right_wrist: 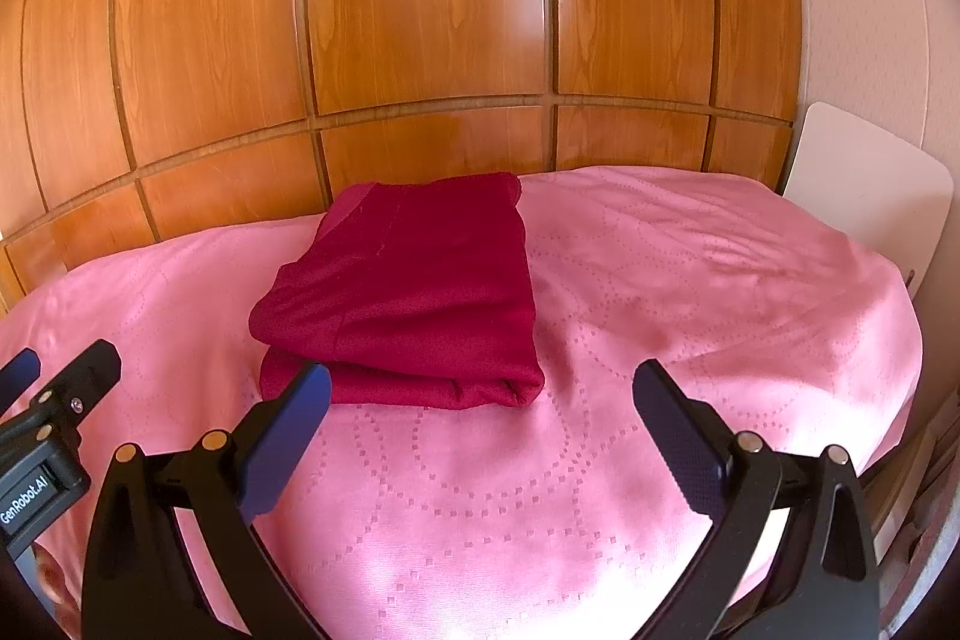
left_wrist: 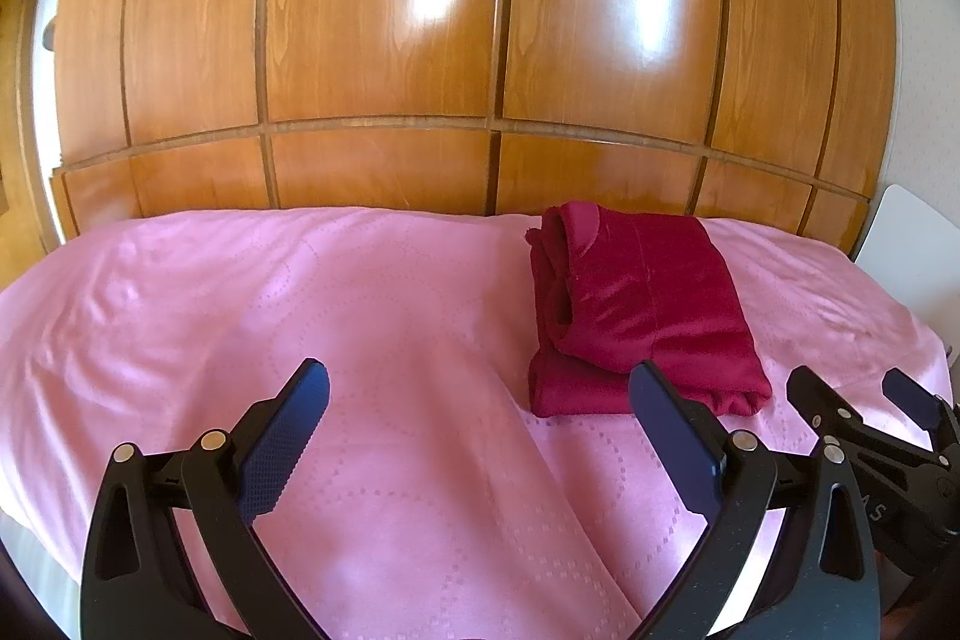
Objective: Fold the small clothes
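Wooden wardrobe (left_wrist: 384,40) (right_wrist: 420,10): glossy orange-brown panels with dark grooves fill the background of both wrist views; 2 bright window reflections on the doors in the left view.

Pink bedspread (left_wrist: 300,292) (right_wrist: 660,280): covers the bed in front of the wardrobe, satin sheen, dotted circular stitch pattern, soft wrinkles toward the edges.

White board (right_wrist: 870,184) (left_wrist: 906,232): stands at the bed's right end, leaning by the wall.

Red garment (left_wrist: 642,310) (right_wrist: 408,292): dark crimson, folded into a compact stack of several layers, lying flat on the bedspread near the wardrobe side. Folded edges face the cameras; neckline or open end on the left in the left view. Nothing touches it.

Left gripper (left_wrist: 480,400) (right_wrist: 60,364): jaws spread wide apart, nothing between them, held over the bedspread. The garment lies ahead and to its right; the right fingertip overlaps the garment's near edge in view, contact not confirmed.

Right gripper (right_wrist: 483,394) (left_wrist: 852,388): jaws likewise wide apart, nothing held, just short of the garment's near edge. 2 grippers side by side, close together.
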A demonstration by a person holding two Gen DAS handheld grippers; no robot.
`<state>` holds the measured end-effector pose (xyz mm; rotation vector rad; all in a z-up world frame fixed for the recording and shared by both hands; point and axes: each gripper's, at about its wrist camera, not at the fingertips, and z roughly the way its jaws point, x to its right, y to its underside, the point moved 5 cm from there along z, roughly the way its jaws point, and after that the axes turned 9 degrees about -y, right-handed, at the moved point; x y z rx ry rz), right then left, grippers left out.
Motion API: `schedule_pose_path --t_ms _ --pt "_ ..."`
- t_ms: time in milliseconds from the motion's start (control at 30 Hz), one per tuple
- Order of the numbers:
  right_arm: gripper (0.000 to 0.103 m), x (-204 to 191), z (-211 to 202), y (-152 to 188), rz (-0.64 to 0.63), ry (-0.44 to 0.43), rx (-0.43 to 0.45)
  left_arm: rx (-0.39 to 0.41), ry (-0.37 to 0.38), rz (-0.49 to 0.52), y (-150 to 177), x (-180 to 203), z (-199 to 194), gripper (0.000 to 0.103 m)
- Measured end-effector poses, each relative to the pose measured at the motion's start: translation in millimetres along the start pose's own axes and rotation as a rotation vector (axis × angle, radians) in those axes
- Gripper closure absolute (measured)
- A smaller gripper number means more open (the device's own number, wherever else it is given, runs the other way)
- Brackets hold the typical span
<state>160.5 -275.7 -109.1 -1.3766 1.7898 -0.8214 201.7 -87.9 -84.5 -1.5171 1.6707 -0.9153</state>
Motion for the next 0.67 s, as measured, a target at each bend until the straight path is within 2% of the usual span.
schedule_pose_path --t_ms 300,500,667 --pt "0.002 0 3 1 -0.008 -0.002 -0.009 0.000 -0.005 0.013 1 0 0 0.004" --pt "0.002 2 5 1 -0.008 -0.001 -0.006 -0.041 0.008 0.008 4 -2 8 0.004" --pt "0.002 4 7 2 -0.008 -0.003 -0.010 -0.042 -0.006 0.009 5 -1 11 0.004"
